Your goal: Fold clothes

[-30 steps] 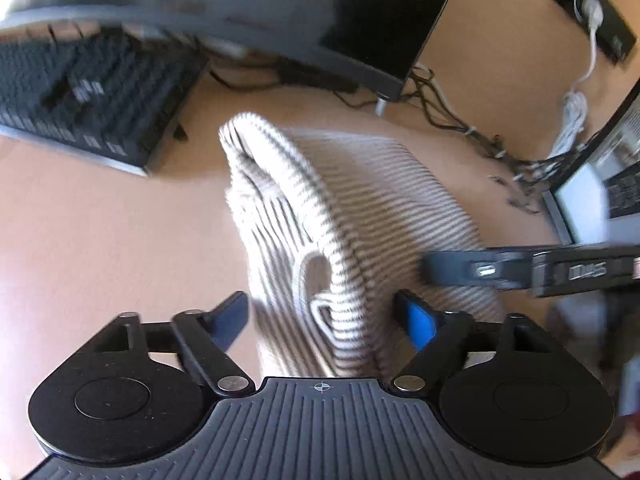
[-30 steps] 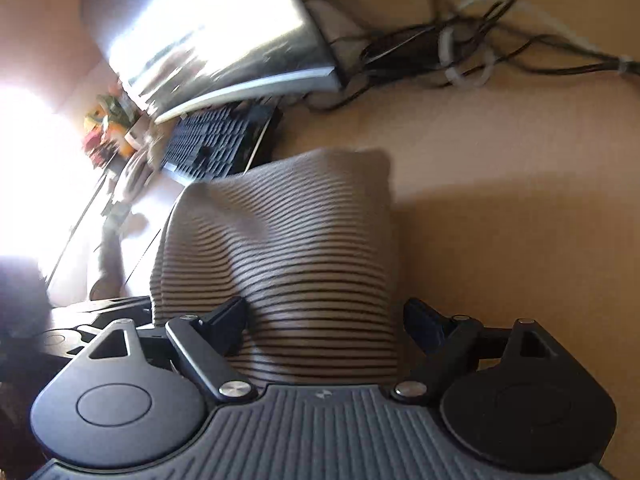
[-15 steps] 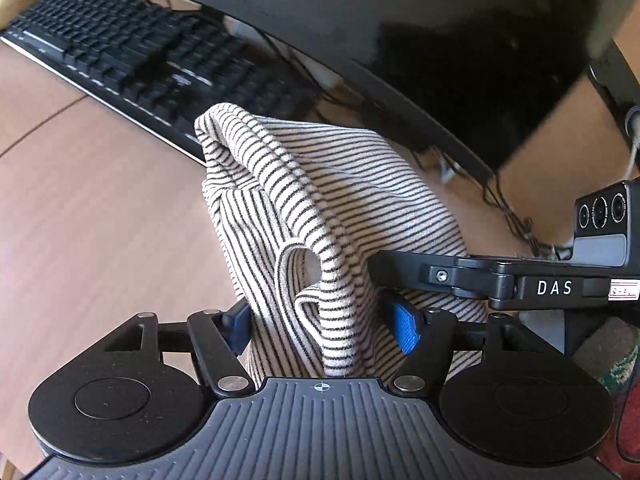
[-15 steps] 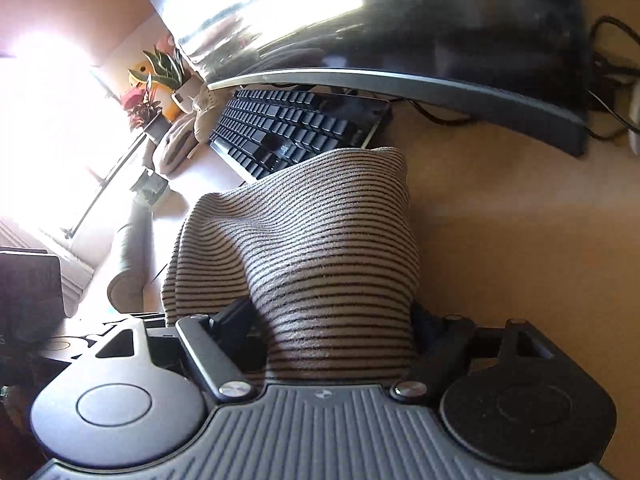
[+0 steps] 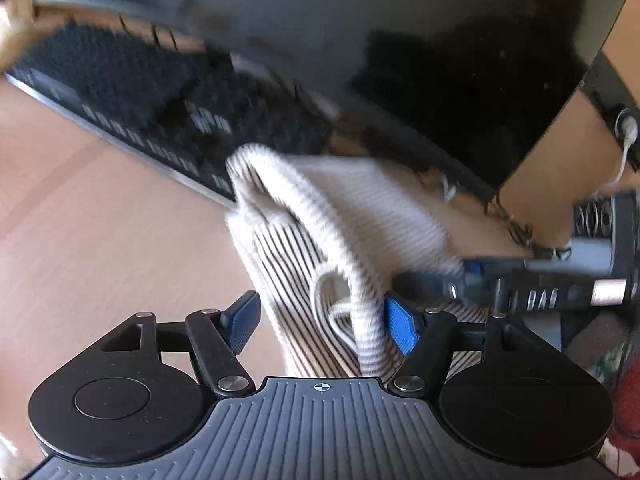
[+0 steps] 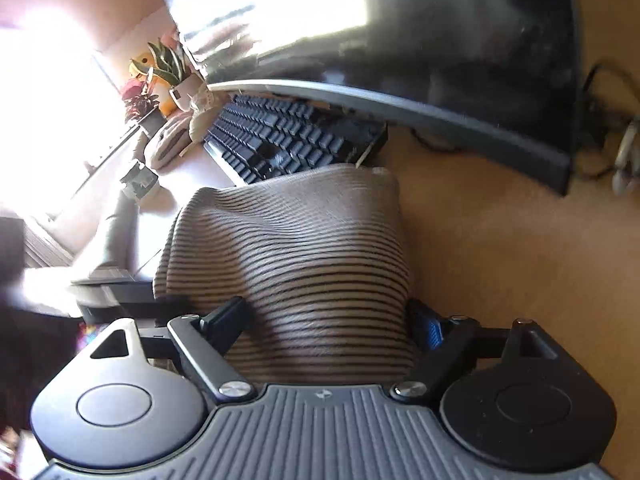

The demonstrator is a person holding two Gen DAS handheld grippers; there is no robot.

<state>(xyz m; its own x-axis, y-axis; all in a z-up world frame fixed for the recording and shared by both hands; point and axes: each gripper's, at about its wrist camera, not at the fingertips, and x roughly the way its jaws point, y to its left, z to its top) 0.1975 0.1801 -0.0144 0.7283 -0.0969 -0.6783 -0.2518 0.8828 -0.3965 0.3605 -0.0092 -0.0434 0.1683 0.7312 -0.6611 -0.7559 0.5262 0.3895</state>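
A folded black-and-white striped garment (image 5: 320, 240) lies on the wooden desk (image 5: 100, 240), bunched up between both grippers. My left gripper (image 5: 322, 322) is open; the cloth's folded edge sits between its blue-padded fingers, touching the right pad and apart from the left one. In the right wrist view the same striped garment (image 6: 296, 248) fills the gap of my right gripper (image 6: 326, 322), which is open around its edge. The right gripper also shows in the left wrist view (image 5: 540, 292), beside the cloth on the right.
A black keyboard (image 5: 132, 96) lies just behind the garment, under a curved monitor (image 5: 400, 40). Cables (image 5: 516, 224) trail at the back right. Potted plants (image 6: 160, 80) and a mouse (image 6: 168, 148) stand at the far left in the right wrist view.
Both grippers have opened a little on the garment's edge. The left view shifted and blurred with motion; the garment has settled lower and nearer the keyboard.
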